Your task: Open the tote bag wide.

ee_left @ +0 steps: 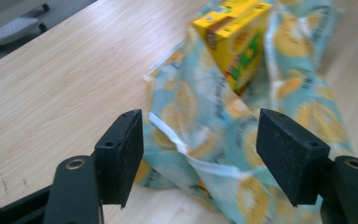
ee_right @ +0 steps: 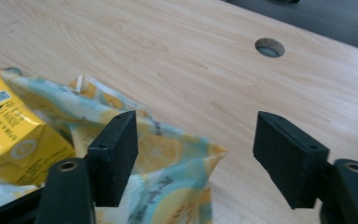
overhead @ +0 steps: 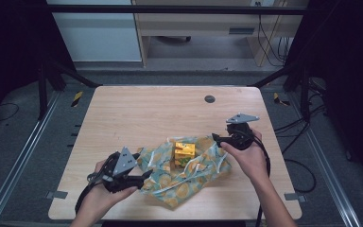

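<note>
High view: a crumpled, glossy bag [overhead: 189,177], teal with a yellow lemon print, lies at lower centre on the pale woodgrain table [overhead: 137,113]. A boxy yellow carton [overhead: 184,153] stands in its folds. My left gripper [overhead: 144,177], lower left, and right gripper [overhead: 216,138], right of centre, both gape wide, their flat black pads holding nothing.

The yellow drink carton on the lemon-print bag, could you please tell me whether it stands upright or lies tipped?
Upright: the yellow drink carton stands on end amid the crumpled lemon-print bag, top face up.
</note>
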A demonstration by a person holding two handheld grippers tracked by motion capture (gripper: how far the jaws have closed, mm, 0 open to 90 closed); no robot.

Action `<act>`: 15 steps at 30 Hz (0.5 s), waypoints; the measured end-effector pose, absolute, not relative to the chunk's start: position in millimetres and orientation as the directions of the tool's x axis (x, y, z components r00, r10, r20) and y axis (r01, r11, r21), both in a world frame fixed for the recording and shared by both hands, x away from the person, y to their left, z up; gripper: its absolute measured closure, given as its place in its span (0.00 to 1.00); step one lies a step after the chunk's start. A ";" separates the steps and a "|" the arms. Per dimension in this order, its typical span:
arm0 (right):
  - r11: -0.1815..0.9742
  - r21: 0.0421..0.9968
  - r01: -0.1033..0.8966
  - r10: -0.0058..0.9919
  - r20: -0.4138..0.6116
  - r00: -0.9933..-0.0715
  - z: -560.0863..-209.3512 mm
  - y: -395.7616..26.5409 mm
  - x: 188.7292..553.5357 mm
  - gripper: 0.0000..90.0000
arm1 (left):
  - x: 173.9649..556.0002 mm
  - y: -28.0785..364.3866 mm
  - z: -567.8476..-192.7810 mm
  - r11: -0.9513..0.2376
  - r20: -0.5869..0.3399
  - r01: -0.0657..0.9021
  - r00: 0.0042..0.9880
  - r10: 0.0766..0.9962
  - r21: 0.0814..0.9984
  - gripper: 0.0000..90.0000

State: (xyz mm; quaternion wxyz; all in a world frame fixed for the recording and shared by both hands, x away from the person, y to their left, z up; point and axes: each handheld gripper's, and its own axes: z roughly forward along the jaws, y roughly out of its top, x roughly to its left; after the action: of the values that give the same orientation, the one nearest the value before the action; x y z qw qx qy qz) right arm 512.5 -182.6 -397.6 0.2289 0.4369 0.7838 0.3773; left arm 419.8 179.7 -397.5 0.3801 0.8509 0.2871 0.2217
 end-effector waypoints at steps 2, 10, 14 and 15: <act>0.335 0.786 0.519 0.856 -0.025 -0.516 -401.9 -178.4 508.9 0.41 | 431.5 173.6 -402.4 -0.561 0.166 0.330 0.735 0.657 0.759 0.33; 0.303 0.762 0.572 0.884 -0.001 -0.468 -423.6 -165.7 515.6 0.38 | 450.2 143.4 -417.0 -0.552 0.135 0.333 0.755 0.642 0.764 0.24; 0.312 0.742 0.594 0.899 -0.028 -0.437 -429.8 -158.6 522.5 0.32 | 459.4 131.6 -426.8 -0.566 0.128 0.352 0.758 0.640 0.746 0.22; 0.317 0.735 0.599 0.903 -0.040 -0.428 -431.6 -157.3 524.1 0.30 | 461.4 129.3 -429.3 -0.567 0.125 0.357 0.758 0.640 0.742 0.22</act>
State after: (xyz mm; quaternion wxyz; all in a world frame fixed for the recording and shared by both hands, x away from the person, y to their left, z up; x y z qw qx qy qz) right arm 524.1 -157.3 -431.6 0.2303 0.4825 0.7781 0.3298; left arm 461.4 129.3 -429.3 0.3646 0.8637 0.2888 0.1940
